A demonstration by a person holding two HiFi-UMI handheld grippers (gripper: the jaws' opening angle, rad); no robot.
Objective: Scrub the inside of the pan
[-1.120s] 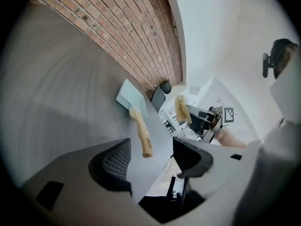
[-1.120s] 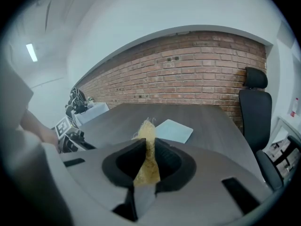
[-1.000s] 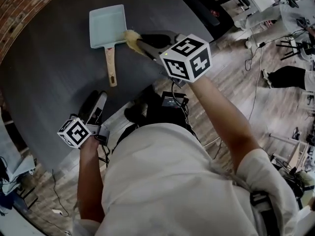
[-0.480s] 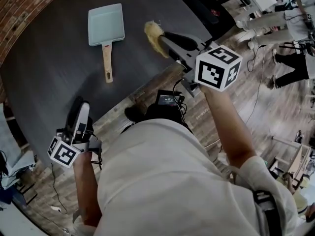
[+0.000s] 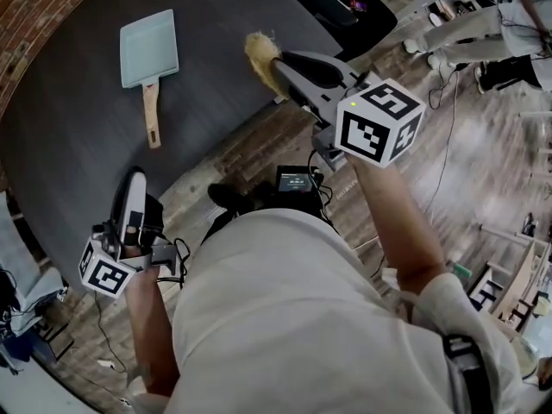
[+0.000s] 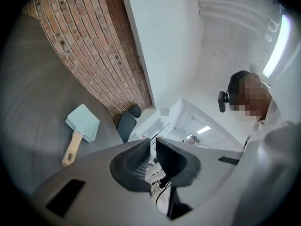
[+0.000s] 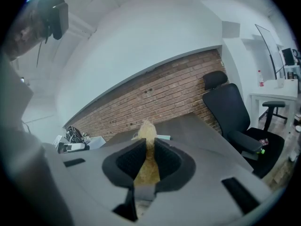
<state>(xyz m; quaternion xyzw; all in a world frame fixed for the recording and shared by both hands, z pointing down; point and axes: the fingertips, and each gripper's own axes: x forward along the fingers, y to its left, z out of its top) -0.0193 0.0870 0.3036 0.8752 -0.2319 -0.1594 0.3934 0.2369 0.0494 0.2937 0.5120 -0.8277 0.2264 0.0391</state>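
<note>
While your left gripper (image 5: 134, 181) is hanging shut and empty near the tabletop's (image 5: 78, 145) edge, the square blue pan (image 5: 148, 46) is lying just ahead of it, with its wooden handle (image 5: 153, 115) pointing back toward you. To the pan's right and well apart from it, your right gripper (image 5: 278, 69) is clamping a straw-coloured scrubber (image 5: 259, 52). Nothing is standing between them.

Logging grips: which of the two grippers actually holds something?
The right gripper, shut on the yellowish scrubber; the left gripper's jaws have just closed with nothing between them.
</note>
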